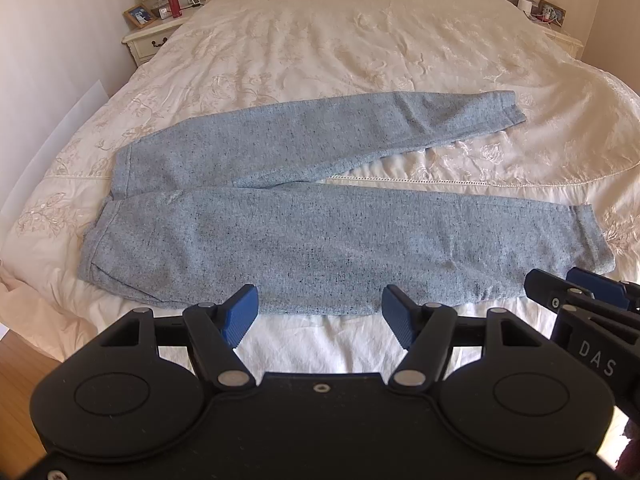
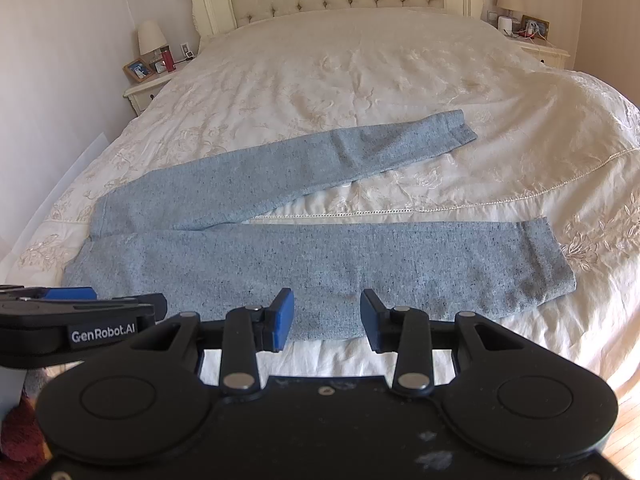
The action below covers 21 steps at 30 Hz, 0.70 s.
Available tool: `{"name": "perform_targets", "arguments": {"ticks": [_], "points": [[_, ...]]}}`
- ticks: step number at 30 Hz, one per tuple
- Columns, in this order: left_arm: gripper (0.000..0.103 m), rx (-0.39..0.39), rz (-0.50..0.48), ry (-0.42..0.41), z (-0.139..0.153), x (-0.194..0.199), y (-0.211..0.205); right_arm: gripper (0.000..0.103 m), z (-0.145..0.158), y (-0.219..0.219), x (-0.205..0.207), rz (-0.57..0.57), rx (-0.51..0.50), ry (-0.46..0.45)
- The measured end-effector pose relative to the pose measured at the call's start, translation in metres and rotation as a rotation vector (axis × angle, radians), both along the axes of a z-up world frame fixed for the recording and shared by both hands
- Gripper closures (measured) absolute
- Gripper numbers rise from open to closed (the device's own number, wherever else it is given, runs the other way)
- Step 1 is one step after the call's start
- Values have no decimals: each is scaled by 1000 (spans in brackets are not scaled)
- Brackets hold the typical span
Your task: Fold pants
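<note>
One pair of blue-grey pants (image 1: 320, 216) lies flat across the bed (image 1: 320, 48) near its foot edge, waistband toward the left side, its two legs spread apart toward the right. Two grippers hover at that edge: the left gripper (image 1: 319, 316) and the right gripper (image 2: 327, 320) both gape wide, holding nothing, fingertips just short of the near leg.

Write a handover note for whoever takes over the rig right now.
Left gripper: open, holding nothing, above the near edge of the pants.
Right gripper: open, holding nothing, beside the left one.
Pants lie flat on the bed, waistband at the left, both legs running right and spread in a V.
Done: nothing folded.
Left: bring one leg over the other, then fold along the length.
</note>
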<state>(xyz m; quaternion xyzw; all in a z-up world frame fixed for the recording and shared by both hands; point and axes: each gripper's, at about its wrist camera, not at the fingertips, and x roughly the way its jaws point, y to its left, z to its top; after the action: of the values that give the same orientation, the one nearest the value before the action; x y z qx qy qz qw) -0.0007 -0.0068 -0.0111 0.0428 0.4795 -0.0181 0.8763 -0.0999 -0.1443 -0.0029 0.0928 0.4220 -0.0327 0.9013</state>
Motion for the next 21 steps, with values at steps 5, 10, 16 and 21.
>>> {"name": "perform_targets", "arguments": {"ticks": [5,10,16,21], "points": [[34,3,3,4,-1,1,-1,64,0,0,1,0,1,1],[34,8,6,9,-2,3,-2,64,-1,0,4,5,3,9],[34,10,14,16,-1,6,-1,64,-2,0,5,15,5,9],[34,12,16,18,-1,8,-1,63,-3,0,8,19,7,9]]}}
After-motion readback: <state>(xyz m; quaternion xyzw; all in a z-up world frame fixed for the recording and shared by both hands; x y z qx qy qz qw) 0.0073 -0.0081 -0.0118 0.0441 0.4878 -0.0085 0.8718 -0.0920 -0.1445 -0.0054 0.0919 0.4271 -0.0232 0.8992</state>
